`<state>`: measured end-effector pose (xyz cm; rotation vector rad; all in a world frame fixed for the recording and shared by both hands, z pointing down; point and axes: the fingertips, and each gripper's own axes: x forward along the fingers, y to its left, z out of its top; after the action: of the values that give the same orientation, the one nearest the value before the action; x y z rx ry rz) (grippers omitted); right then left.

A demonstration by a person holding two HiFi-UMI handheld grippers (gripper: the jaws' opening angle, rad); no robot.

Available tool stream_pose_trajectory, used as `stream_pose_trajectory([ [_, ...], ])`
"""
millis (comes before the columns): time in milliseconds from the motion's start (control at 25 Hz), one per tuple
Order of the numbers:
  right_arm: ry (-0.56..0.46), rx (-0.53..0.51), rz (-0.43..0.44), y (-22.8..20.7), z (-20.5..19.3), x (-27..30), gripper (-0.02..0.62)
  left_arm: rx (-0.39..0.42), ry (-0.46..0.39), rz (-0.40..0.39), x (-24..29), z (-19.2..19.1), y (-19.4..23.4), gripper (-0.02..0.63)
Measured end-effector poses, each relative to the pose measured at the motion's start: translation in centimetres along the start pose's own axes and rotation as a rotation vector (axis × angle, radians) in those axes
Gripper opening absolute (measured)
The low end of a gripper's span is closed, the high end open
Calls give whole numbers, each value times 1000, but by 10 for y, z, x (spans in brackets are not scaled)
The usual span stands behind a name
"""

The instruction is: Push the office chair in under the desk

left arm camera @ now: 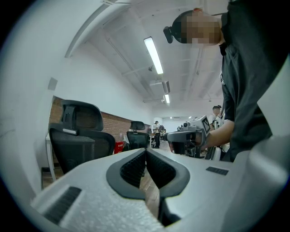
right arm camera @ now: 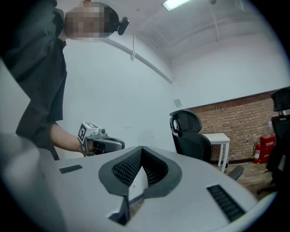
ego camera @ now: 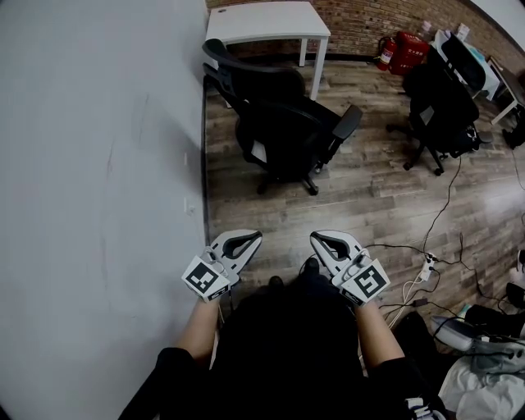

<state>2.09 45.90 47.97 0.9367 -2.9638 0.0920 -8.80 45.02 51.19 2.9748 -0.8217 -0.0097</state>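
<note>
A black office chair (ego camera: 283,123) stands on the wood floor beside the white wall, a little out from the white desk (ego camera: 267,23) at the far end. Its headrest and back face me. Both grippers are held level in front of my body, well short of the chair. My left gripper (ego camera: 256,235) is shut with nothing between its tips. My right gripper (ego camera: 315,238) is likewise shut and empty. The chair (left arm camera: 79,136) shows at the left of the left gripper view, and the chair (right arm camera: 190,133) and desk (right arm camera: 222,138) at the right of the right gripper view.
A second black chair (ego camera: 443,107) stands at the right near another desk (ego camera: 480,61). Red fire extinguishers (ego camera: 402,51) sit by the brick wall. Cables and a power strip (ego camera: 426,267) lie on the floor at the right. The white wall (ego camera: 98,164) runs along the left.
</note>
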Motion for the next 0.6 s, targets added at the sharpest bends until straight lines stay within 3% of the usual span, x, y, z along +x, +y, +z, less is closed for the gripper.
stream_pose_trajectory([
  [600, 38, -38, -40, 0, 1, -10, 8, 3, -19, -26, 1, 4, 2, 19],
])
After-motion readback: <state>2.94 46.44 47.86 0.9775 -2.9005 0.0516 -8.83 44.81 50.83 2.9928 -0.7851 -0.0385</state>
